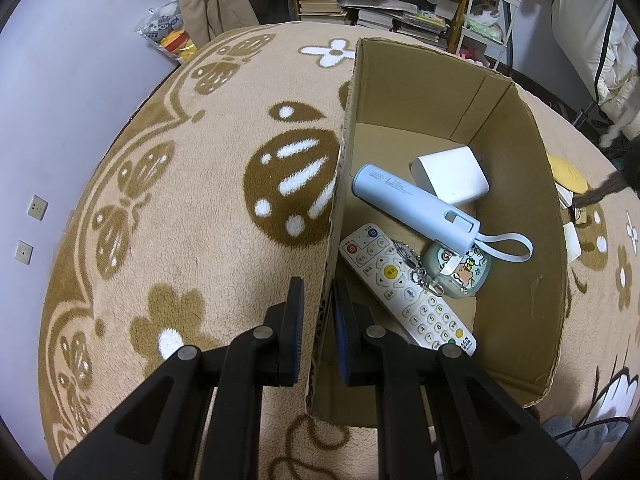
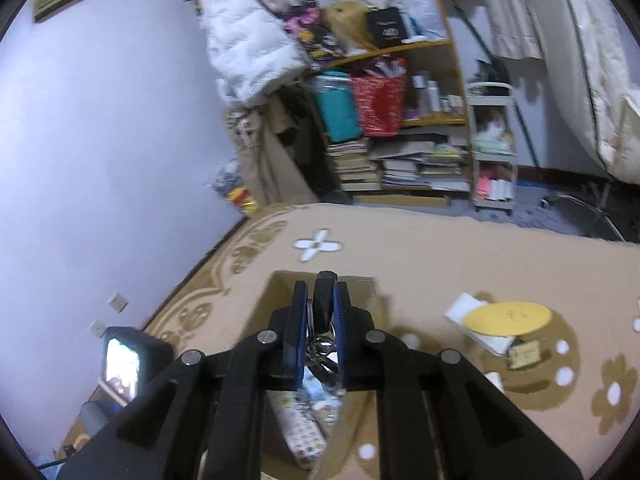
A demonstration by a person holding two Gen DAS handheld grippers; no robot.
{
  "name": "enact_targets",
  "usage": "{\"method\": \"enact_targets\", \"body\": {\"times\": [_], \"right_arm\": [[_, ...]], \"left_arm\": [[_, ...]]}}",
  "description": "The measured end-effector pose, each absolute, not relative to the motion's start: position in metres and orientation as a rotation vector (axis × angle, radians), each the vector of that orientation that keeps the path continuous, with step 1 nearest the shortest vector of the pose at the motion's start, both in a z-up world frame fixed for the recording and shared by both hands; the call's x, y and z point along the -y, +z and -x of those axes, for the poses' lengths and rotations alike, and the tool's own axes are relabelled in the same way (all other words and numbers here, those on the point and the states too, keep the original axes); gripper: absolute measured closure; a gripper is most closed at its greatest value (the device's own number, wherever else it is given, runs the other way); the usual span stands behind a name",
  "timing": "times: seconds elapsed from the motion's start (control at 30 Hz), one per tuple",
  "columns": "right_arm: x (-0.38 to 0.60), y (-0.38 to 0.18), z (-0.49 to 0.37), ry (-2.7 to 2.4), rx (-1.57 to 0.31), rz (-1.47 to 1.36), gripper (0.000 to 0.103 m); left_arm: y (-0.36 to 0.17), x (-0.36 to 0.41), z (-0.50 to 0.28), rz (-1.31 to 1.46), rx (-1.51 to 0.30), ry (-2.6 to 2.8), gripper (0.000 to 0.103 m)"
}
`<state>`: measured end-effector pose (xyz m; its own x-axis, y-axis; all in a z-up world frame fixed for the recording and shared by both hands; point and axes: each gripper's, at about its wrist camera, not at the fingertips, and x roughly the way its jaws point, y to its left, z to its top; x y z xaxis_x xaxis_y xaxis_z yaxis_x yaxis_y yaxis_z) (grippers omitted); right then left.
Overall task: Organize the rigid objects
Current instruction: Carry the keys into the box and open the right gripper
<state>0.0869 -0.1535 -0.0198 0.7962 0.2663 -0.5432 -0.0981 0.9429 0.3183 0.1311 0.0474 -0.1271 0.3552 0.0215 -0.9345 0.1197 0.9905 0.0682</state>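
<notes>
My left gripper is shut on the left wall of an open cardboard box that stands on a beige patterned blanket. Inside the box lie a white remote, a light blue power bank with a strap, a white block, a round sticker-covered case and a metal keyring. In the right wrist view, my right gripper is shut on a small black object with rings and wires dangling below it. It hangs above the box and the remote.
To the right of the box on the blanket lie a yellow disc on a white booklet and a small tan tag. A dark device with a lit screen sits at the left. Bookshelves and a wall stand beyond.
</notes>
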Motion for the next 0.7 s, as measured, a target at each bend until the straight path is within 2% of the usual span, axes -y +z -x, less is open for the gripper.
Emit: {"method": "enact_targets", "body": {"times": [0.47, 0.7], "right_arm": [[0.114, -0.086, -0.102, 0.246, -0.785, -0.225, 0.089], [0.122, -0.081, -0.100, 0.221, -0.763, -0.233, 0.089]], "left_arm": [[-0.127, -0.047, -0.131, -0.129, -1.210, -0.065, 0.089], [-0.126, -0.045, -0.130, -0.130, -1.207, -0.064, 0.089]]}}
